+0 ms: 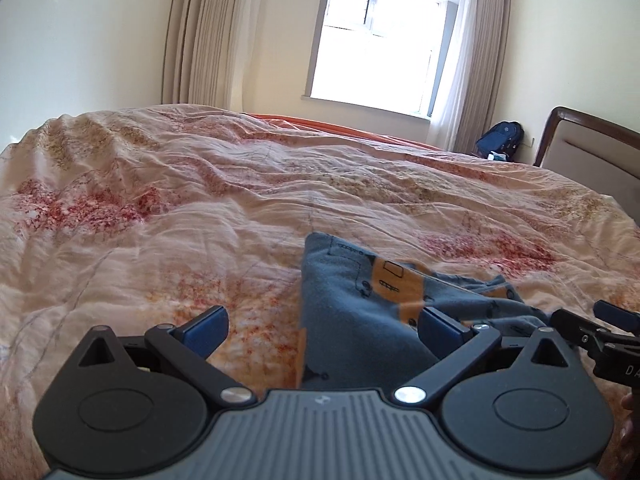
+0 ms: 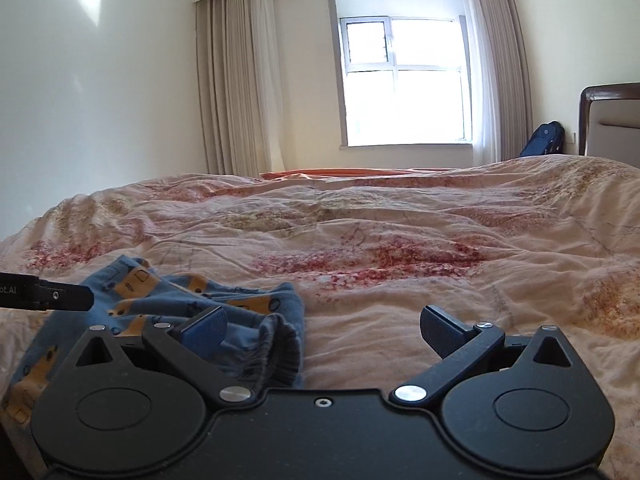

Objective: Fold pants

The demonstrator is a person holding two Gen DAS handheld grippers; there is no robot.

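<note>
Small blue pants (image 1: pixel 352 312) with an orange vehicle print lie bunched on the bed. In the left wrist view they sit between the open fingers of my left gripper (image 1: pixel 324 330), close against the right blue pad (image 1: pixel 440 326). My right gripper (image 1: pixel 588 318) shows at the right edge, just beyond the cloth. In the right wrist view the pants (image 2: pixel 180 300) lie low on the left, with a ribbed grey edge (image 2: pixel 284 352) turned up. My right gripper (image 2: pixel 322 330) is open; its left pad (image 2: pixel 204 328) hangs over the cloth. The left gripper (image 2: pixel 80 298) pokes in from the left.
A rumpled pink floral quilt (image 2: pixel 400 240) covers the whole bed. An orange sheet (image 2: pixel 340 173) shows at its far edge. Behind stand a bright window (image 2: pixel 404 80) with curtains, a headboard (image 2: pixel 612 120) on the right and a blue backpack (image 2: pixel 544 140) on the floor.
</note>
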